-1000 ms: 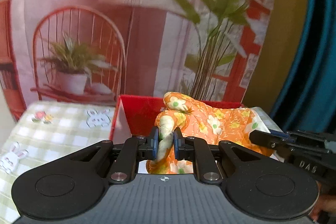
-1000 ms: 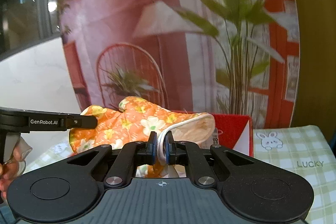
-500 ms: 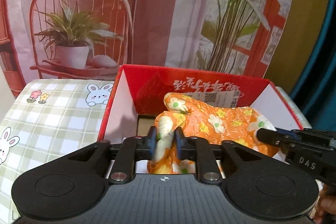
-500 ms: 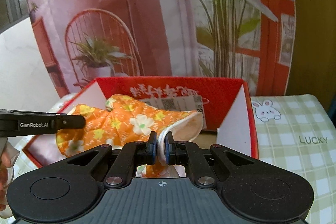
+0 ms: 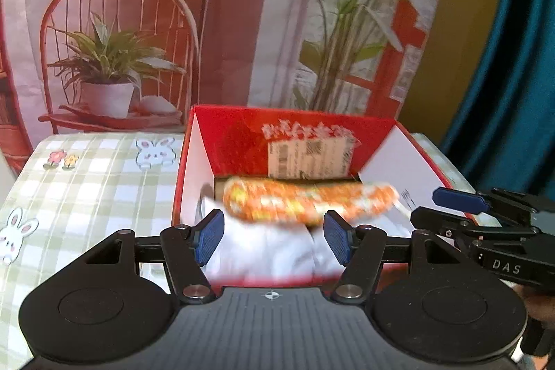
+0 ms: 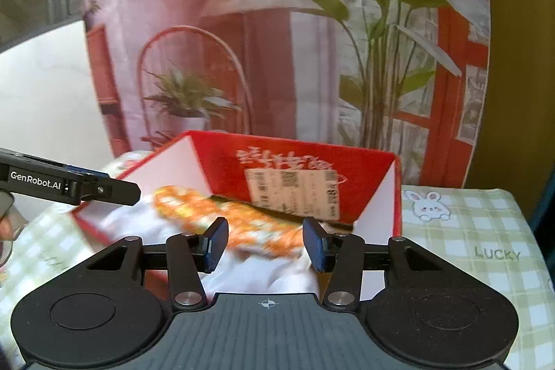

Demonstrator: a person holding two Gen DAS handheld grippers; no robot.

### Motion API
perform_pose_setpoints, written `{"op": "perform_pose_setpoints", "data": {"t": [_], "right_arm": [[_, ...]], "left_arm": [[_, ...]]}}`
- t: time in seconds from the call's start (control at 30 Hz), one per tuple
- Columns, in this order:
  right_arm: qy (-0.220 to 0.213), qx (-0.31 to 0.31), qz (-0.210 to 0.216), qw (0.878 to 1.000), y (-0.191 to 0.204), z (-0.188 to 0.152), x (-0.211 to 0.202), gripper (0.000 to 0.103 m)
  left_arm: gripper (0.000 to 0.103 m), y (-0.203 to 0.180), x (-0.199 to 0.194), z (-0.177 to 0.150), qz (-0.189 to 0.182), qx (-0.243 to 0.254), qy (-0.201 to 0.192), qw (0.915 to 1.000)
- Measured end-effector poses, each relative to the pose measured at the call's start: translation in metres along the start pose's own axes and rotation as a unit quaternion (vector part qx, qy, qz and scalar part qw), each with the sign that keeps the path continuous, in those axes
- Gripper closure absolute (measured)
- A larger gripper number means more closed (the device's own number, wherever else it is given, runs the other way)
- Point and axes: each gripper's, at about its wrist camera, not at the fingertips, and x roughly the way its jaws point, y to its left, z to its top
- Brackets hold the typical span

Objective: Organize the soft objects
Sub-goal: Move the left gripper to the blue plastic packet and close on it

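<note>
An orange floral oven mitt (image 5: 305, 201) lies blurred inside the red cardboard box (image 5: 242, 127), on top of white cloth (image 5: 263, 252). My left gripper (image 5: 274, 238) is open and empty just in front of the mitt. My right gripper (image 6: 265, 247) is open and empty too, with the mitt (image 6: 239, 221) beyond its fingers in the box (image 6: 367, 169). The right gripper shows at the right edge of the left wrist view (image 5: 485, 217). The left gripper shows at the left edge of the right wrist view (image 6: 69, 186).
The box stands on a green checked cloth with rabbits (image 5: 86, 182), also in the right wrist view (image 6: 468, 231). A printed backdrop with a chair and plants (image 5: 138, 40) hangs behind. A teal curtain (image 5: 513, 58) is at the right.
Both grippers have opened and let go of the mitt, which has dropped into the red box onto the white cloth.
</note>
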Motion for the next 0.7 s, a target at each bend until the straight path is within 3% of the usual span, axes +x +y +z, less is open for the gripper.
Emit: {"op": "perform_pose_setpoints", "data": {"t": [0.37, 0.63, 0.7], "right_arm": [[0.013, 0.007, 0.055, 0.998, 0.037, -0.056, -0.073, 0.058], [0.081, 0.014, 0.073, 0.994, 0.048, -0.102, -0.103, 0.054], [0.103, 0.022, 0.075, 0.992, 0.048, -0.113, -0.104, 0.053]], "left_arm": [[0.037, -0.002, -0.065, -0.081, -0.040, -0.005, 0.033, 0.9986], [0.039, -0.005, -0.079, -0.140, -0.078, -0.031, 0.082, 0.9931], [0.049, -0.008, -0.073, -0.149, -0.086, -0.030, 0.100, 0.9909]]}}
